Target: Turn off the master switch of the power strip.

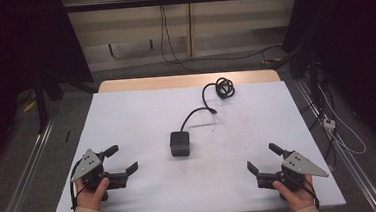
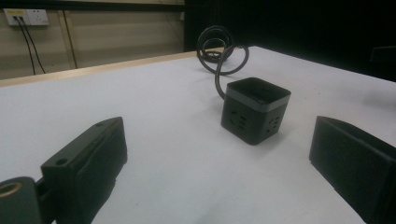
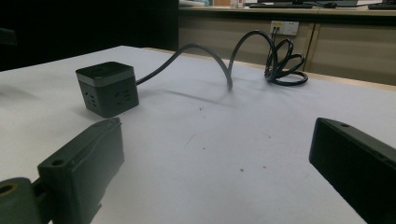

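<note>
A: Where's the cube socket (image 1: 179, 143)?

B: Mid-tabletop (image 1: 126, 115), its cord (image 1: 196, 113) running back to a coil (image 1: 224, 88) near the far edge.

A: And the grippers?

B: Left gripper (image 1: 121, 160) and right gripper (image 1: 262, 159) rest near the front corners, jaws apart, holding nothing, well apart from the cube.

A: So which step?

B: Looks like the start. Next, I'd guess, one gripper reaches in and straddles the cube or cord squarely before closing.

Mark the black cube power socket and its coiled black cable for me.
black cube power socket (image 1: 179, 143), high view, top face.
coiled black cable (image 1: 224, 88), high view, on the coil's loops.
</note>
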`<state>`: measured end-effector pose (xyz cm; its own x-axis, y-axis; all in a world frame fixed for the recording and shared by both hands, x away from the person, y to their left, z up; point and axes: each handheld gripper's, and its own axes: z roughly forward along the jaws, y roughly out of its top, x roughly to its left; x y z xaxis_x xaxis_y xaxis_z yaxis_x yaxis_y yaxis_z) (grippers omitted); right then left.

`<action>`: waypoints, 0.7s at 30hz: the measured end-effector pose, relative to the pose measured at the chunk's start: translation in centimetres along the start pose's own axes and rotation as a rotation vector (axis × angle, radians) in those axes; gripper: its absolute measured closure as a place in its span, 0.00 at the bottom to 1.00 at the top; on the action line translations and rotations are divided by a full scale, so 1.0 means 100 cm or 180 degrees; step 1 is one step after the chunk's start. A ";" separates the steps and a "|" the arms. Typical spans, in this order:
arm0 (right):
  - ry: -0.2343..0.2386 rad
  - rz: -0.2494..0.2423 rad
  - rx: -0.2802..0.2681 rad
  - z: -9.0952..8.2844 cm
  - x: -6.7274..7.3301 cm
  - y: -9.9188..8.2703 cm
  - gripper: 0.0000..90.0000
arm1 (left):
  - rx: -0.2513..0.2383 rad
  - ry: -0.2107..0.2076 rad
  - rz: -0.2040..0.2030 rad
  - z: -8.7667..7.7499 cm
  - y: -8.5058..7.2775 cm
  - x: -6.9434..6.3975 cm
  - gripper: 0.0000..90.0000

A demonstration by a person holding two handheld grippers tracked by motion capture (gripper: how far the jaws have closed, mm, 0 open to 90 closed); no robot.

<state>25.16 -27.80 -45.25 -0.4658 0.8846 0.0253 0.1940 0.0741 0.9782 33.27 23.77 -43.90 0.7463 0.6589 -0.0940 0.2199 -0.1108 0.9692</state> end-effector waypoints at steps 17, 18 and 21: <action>-0.0014 -0.0014 0.0004 0.000 0.001 0.001 0.03 | -0.0054 -0.0054 -0.0025 0.007 0.004 -0.003 0.04; -0.0013 -0.0013 0.0004 0.000 0.001 0.001 0.03 | -0.0059 -0.0059 -0.0041 0.008 0.005 -0.004 0.04; -0.0018 -0.0027 0.0016 0.000 0.001 0.001 0.03 | -0.0054 -0.0062 -0.0061 0.010 0.007 -0.005 0.04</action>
<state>25.12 -27.70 -45.17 -0.4625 0.8865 0.0159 0.1945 0.0839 0.9773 33.69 22.60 -43.44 0.7541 0.6463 -0.1169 0.2237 -0.0854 0.9709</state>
